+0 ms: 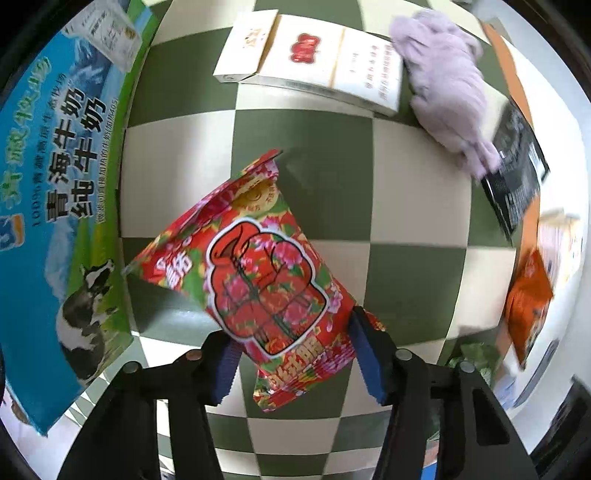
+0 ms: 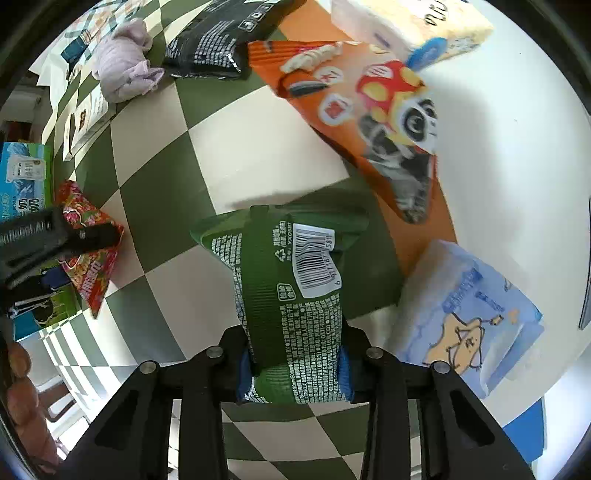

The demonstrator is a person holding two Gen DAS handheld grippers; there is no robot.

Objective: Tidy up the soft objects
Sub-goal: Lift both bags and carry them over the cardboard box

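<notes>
Red floral snack bag (image 1: 266, 273) clamped in left gripper (image 1: 295, 354), lower end pinched between the blue pads (image 1: 225, 373), upper end sticking out forward and up-left, lifted off the checkered cloth (image 1: 406, 177). Shadow on the cloth below it. Same bag seen from right wrist at far left, gripped from the side.

Green snack bag (image 2: 288, 295) clamped in right gripper (image 2: 295, 373), squeezed at its lower third between both pads, barcode side up, top end pointing away from the camera. Cannot tell whether that far end touches the cloth.

Around the right claw: blue tissue pack (image 2: 469, 314) just right of the green bag, orange panda bag (image 2: 369, 122) ahead-right on the orange mat (image 2: 443, 229), black bag (image 2: 218, 40) and lilac plush (image 2: 122, 70) further ahead-left, pale tissue pack (image 2: 413, 22) top right.

Around the left claw: milk carton box (image 1: 59, 206) along the left, flat white box (image 1: 314, 59) ahead, lilac plush beside it to the right, touching the black bag.
</notes>
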